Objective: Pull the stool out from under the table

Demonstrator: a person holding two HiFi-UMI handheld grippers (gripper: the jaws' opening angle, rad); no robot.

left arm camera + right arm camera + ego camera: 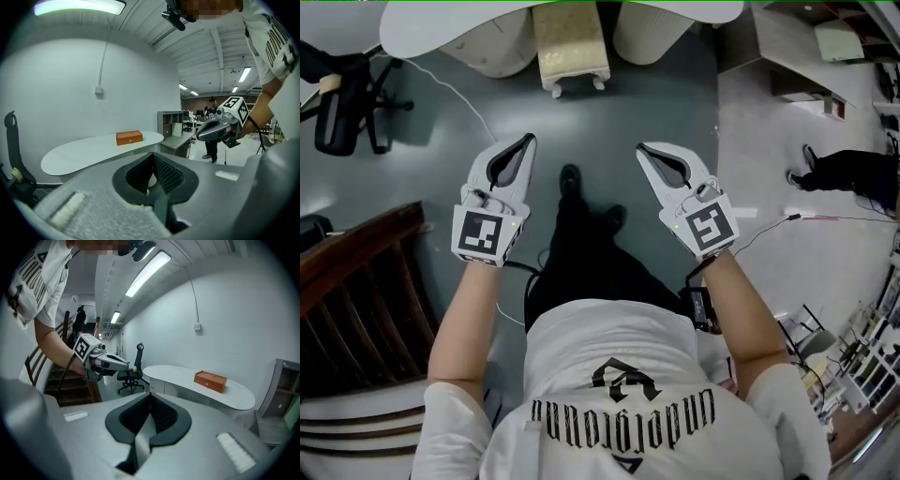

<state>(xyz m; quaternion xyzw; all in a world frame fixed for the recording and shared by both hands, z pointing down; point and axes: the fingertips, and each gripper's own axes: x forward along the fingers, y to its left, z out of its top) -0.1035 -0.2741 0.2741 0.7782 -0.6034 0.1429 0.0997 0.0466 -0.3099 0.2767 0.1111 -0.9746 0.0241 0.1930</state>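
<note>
1. Head view looks steeply down; the left gripper (528, 141) is held out at 11 o'clock from the picture's centre and the right gripper (643, 148) at 1 o'clock, side by side and apart.
2. The left gripper's jaws are seen pressed together in its own view, with nothing between them.
3. The right gripper's jaws are likewise closed and empty in its own view.
4. The stool (570, 42) is found at 12 o'clock in the head view, tucked under the table (431, 33), between two rounded supports. Only its near end, with white feet, is seen past the tabletop's edge.
5. The stool is well apart from both grippers; neither is touching it.
6. An orange box (129, 137) is seen lying on the tabletop in both gripper views.
7. A black chair (342, 103) is placed at 10 o'clock in the head view, beside the table's left end.
8. Wooden stairs (356, 309) are seen at 8 o'clock.
9. Another person (848, 173) is seen standing at 3 o'clock, far from the table.
10. A grey cabinet (171, 123) is seen past the table's right end in the left gripper view.
</note>
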